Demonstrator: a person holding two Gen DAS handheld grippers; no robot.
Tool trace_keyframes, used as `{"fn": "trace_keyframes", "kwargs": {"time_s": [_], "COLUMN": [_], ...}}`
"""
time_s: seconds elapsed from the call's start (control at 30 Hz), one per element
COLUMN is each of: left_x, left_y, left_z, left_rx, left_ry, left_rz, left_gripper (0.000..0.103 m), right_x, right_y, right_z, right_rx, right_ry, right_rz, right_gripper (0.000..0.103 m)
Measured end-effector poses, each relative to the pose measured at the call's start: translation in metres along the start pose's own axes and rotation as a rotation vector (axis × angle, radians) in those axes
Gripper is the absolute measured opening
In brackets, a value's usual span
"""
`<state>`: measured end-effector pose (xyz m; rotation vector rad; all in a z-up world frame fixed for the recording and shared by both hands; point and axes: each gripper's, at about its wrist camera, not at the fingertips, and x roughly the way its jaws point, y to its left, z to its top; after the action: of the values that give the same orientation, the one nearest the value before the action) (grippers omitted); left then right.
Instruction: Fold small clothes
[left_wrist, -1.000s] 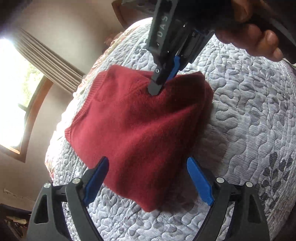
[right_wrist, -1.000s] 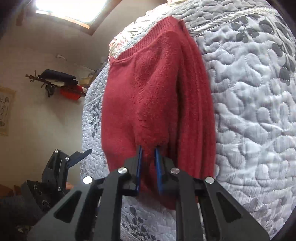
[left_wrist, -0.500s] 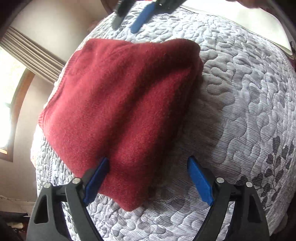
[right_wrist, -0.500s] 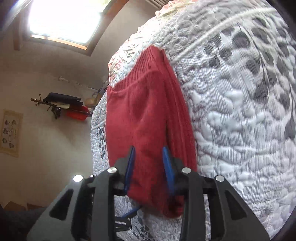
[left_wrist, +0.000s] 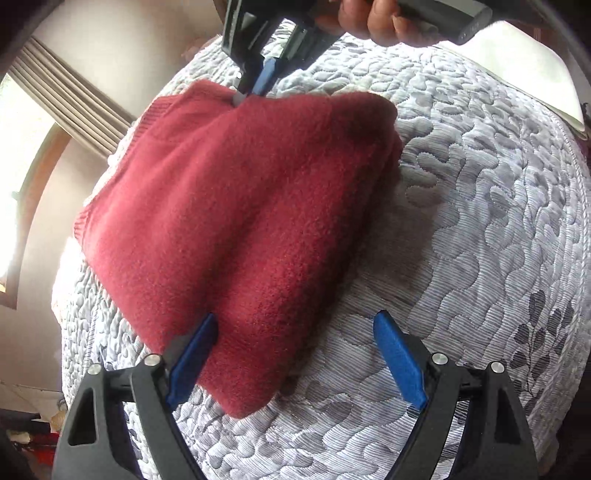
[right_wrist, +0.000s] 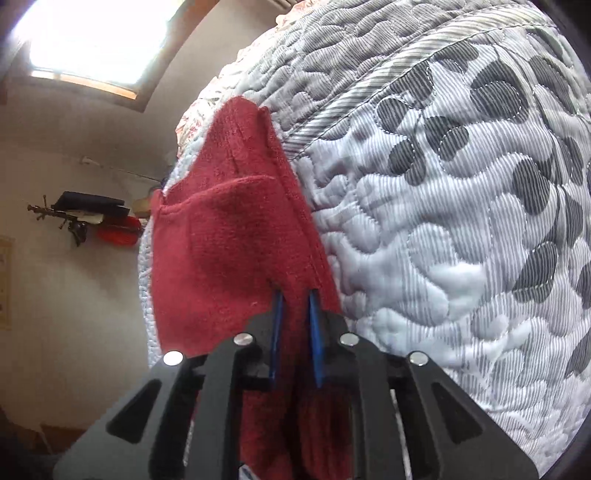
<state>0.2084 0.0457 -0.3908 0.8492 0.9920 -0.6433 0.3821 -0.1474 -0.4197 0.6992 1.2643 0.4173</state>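
A folded red sweater (left_wrist: 236, 206) lies on the grey quilted bedspread (left_wrist: 480, 229). My left gripper (left_wrist: 295, 354) hangs open over the sweater's near corner, which sits between the blue pads, closer to the left finger (left_wrist: 194, 354). At the far edge, my right gripper (left_wrist: 255, 86), held by a hand (left_wrist: 373, 22), pinches the fabric. In the right wrist view the right gripper (right_wrist: 295, 306) is shut on a lifted fold of the red sweater (right_wrist: 229, 236), with cloth bunched between and below the pads.
The bedspread (right_wrist: 461, 221) fills the right of both views. A white sheet or pillow (left_wrist: 524, 77) lies at the far right. A window with curtains (left_wrist: 70, 99) is on the left, and a wall shelf (right_wrist: 92, 210) holds dark and red items.
Half a second ago the right gripper was open and off the sweater's far edge. It has come back down and shut on the fabric. The left gripper stayed open near the front corner.
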Motion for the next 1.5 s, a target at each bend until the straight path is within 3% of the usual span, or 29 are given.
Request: {"fn": "trace_keyframes", "kwargs": {"time_s": [0.1,0.23,0.27,0.33,0.47,0.6,0.63,0.73,0.83,0.9,0.97,1.03,1.13,1.23,1.33,1.4,1.5], "left_x": [-0.023,-0.045,-0.046,-0.046,-0.037,-0.032,-0.032,-0.026,0.004,0.026,0.045,0.056,0.055,0.03,0.004,0.006,0.029], "left_y": [0.007,0.03,0.036,0.05,0.079,0.108,0.117,0.15,0.173,0.175,0.168,0.16,0.159,0.161,0.152,0.138,0.123], "left_z": [-0.005,-0.02,-0.025,-0.038,-0.072,-0.1,-0.103,-0.103,-0.103,-0.097,-0.091,-0.091,-0.093,-0.096,-0.096,-0.099,-0.108], "left_rx": [-0.083,-0.286,-0.344,-0.461,-0.751,-1.008,-1.059,-1.216,-1.363,-1.375,-1.321,-1.306,-1.32,-1.334,-1.274,-1.248,-1.241], "left_ry": [-0.032,-0.053,-0.047,-0.026,0.018,-0.007,-0.03,-0.109,-0.047,0.03,0.126,0.162,0.153,0.058,-0.008,0.034,0.152], "left_rz": [-0.044,-0.126,-0.151,-0.204,-0.38,-0.537,-0.57,-0.601,-0.561,-0.548,-0.507,-0.495,-0.475,-0.512,-0.524,-0.528,-0.513], "left_gripper": [0.087,0.087,0.087,0.087,0.087,0.087,0.087,0.087,0.088,0.088,0.09,0.097,0.097,0.096,0.096,0.096,0.096], "right_x": [-0.027,-0.015,-0.006,0.011,0.015,-0.009,-0.017,-0.034,-0.018,-0.006,-0.001,-0.001,-0.013,-0.041,-0.048,-0.038,-0.018], "right_y": [0.03,0.07,0.069,0.051,0.005,0.014,0.021,0.041,0.037,0.02,-0.001,-0.013,-0.003,0.011,0.02,0.01,-0.003], "right_z": [-0.019,-0.056,-0.062,-0.066,-0.062,-0.07,-0.072,-0.086,-0.099,-0.103,-0.105,-0.105,-0.105,-0.105,-0.11,-0.111,-0.106], "right_rx": [-0.087,-0.207,-0.214,-0.187,-0.072,-0.071,-0.078,-0.095,-0.081,-0.048,-0.025,0.012,-0.008,-0.031,-0.052,-0.041,-0.009], "right_ry": [-0.042,0.061,0.093,0.117,0.085,0.056,0.034,-0.016,0.039,0.063,0.056,0.057,0.057,0.019,0.014,0.039,0.054], "right_rz": [-0.016,0.028,0.024,-0.023,-0.011,0.01,0.013,0.044,0.047,0.013,-0.01,0.017,0.015,0.032,0.031,0.006,-0.054], "right_gripper": [0.021,0.021,0.02,0.0,0.0,0.0,0.005,0.009,0.009,0.0,0.0,0.0,0.0,0.011,0.011,0.01,0.0]}}
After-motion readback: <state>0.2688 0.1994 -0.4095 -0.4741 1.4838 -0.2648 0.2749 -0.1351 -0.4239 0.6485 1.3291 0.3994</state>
